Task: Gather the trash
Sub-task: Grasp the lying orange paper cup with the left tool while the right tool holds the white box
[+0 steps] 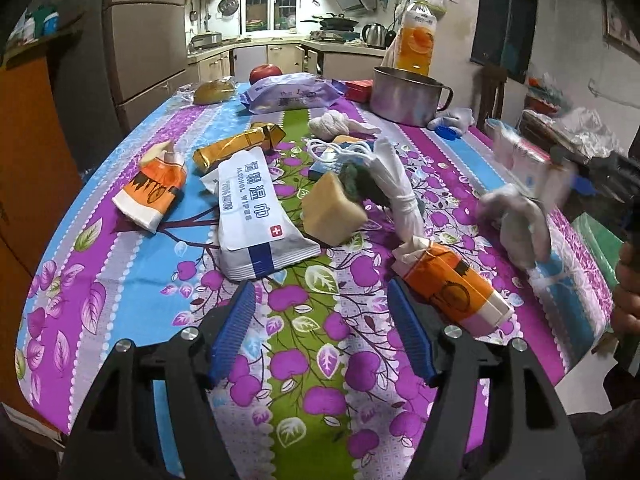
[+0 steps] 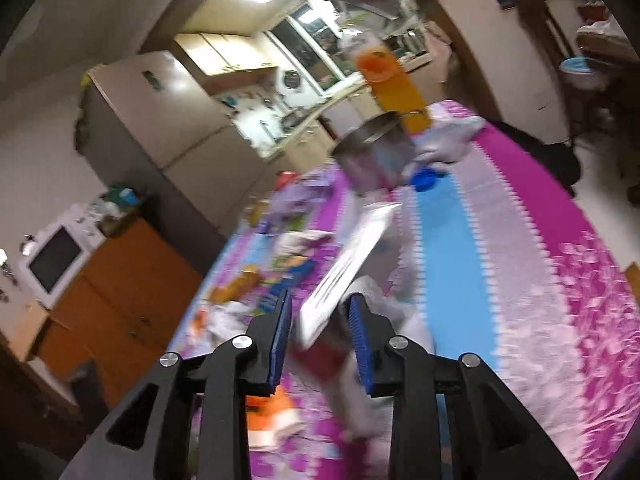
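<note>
Over the near edge of the table [image 1: 100, 280], with its purple, blue and green apple-print cloth, the left gripper [image 1: 322, 314] hangs with its blue pads spread wide and nothing between them, so it's released. Trash is scattered all over in the left wrist view: an orange tissue pack [image 1: 454, 286] sits just right of the right-hand pad, a white alcohol wipes pack [image 1: 256, 216] lies just beyond the left pad, and a second orange pack [image 1: 154, 188] sits further left. Mid-table there's a tan sponge block [image 1: 332, 214], a knotted white plastic bag [image 1: 396, 188] beside it, and a gold wrapper [image 1: 236, 148] behind the wipes. At the far end you can see a steel pot [image 1: 404, 94] with an orange juice bottle [image 1: 418, 40] behind it. Off to the right, something white and blurry [image 1: 516, 224] hangs above the cloth. Switching to the right wrist view, it's super smeared. The right gripper [image 2: 320, 320] has a flat white packet [image 2: 344, 272] sticking out between its blue pads, with something red below it, but I can't tell whether the pads actually pinch it. The pot [image 2: 372, 160] and a blue cap [image 2: 424, 179] are further off.
</note>
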`<state>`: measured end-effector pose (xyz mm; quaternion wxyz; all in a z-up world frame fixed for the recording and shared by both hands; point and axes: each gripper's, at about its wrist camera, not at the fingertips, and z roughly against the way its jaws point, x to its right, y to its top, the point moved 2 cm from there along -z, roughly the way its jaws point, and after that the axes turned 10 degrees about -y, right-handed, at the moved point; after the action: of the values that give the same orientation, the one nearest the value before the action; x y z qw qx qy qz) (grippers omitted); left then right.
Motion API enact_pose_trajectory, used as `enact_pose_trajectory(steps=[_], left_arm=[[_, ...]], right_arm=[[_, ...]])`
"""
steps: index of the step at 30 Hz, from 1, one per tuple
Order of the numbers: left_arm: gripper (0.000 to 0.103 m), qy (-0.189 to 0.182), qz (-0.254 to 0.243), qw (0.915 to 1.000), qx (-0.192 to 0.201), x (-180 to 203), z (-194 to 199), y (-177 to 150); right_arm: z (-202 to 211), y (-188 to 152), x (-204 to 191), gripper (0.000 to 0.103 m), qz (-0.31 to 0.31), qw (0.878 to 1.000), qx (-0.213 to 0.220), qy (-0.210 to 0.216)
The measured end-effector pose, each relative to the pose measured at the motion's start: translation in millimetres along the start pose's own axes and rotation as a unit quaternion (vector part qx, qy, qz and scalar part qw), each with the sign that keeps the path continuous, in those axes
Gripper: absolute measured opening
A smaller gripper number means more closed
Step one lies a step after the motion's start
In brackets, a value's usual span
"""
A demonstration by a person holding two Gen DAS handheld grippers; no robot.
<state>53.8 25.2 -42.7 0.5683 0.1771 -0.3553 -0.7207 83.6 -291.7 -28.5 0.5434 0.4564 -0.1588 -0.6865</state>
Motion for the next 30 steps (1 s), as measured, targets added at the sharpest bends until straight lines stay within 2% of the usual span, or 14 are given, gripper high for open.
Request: enact_pose_trajectory(steps=[7,8,9,11,12,16,18,20,21,22,23,24,27,30], left_arm=[[0.069,-0.001,-0.002,0.9999,-0.014,3.0,-6.4,-1.6],[0.07,-0.002,-0.006,0.9999,-0.015,5.1,-7.1,-1.7],[0.071,-0.002,-0.009,0.9998,-0.016,6.3,-7.9,-1.7],[0.071,0.0,-0.013,0.9997,-0.018,9.0,-9.7,-1.6],[0.072,0.001,-0.015,0.9997,-0.019,10.2,-10.5,-1.6],[0.075,0.006,-0.014,0.9996,-0.023,9.0,-13.2,-1.7],[0.075,0.006,-0.012,0.9995,-0.03,8.9,-16.8,-1.8],[0.075,0.004,-0.015,0.9993,-0.034,11.5,-19.5,-1.8],[0.075,0.004,-0.017,0.9992,-0.036,14.0,-20.8,-1.5],[0.075,0.002,-0.022,0.9991,-0.036,17.7,-21.9,-0.8],[0.075,0.001,-0.025,0.999,-0.036,20.5,-22.7,-0.3],[0.076,-0.001,-0.031,0.9989,-0.036,25.4,-23.9,0.5],[0.077,-0.004,-0.046,0.9984,-0.034,37.3,-25.1,2.0],[0.077,-0.003,-0.058,0.9978,-0.031,44.0,-24.4,3.8]], right_arm=[[16.6,0.9,21.9,0.043,0.027,0.993,0.041,-0.11],[17.2,-0.1,25.6,0.047,0.027,0.993,0.035,-0.112],[15.0,-2.2,28.3,0.058,0.029,0.993,0.025,-0.116],[7.1,-9.2,35.3,0.067,0.063,0.988,-0.021,-0.136],[7.1,-12.7,36.3,0.069,0.075,0.988,-0.034,-0.134],[20.8,-38.4,38.9,0.078,0.08,0.988,-0.13,-0.032],[32.1,-46.6,38.5,0.079,0.103,0.984,-0.141,-0.023],[48.8,-44.6,42.5,0.083,0.113,0.986,-0.115,-0.03],[54.2,-41.3,49.6,0.09,0.105,0.988,-0.094,-0.056],[60.7,-32.0,61.7,0.092,0.077,0.99,-0.06,-0.102],[62.9,-27.5,70.1,0.093,0.049,0.991,-0.038,-0.121],[60.3,-22.2,79.3,0.096,0.005,0.992,-0.024,-0.127],[36.9,-18.9,85.9,0.097,-0.065,0.989,-0.037,-0.128],[12.2,-18.2,83.4,0.097,-0.096,0.987,-0.05,-0.119]])
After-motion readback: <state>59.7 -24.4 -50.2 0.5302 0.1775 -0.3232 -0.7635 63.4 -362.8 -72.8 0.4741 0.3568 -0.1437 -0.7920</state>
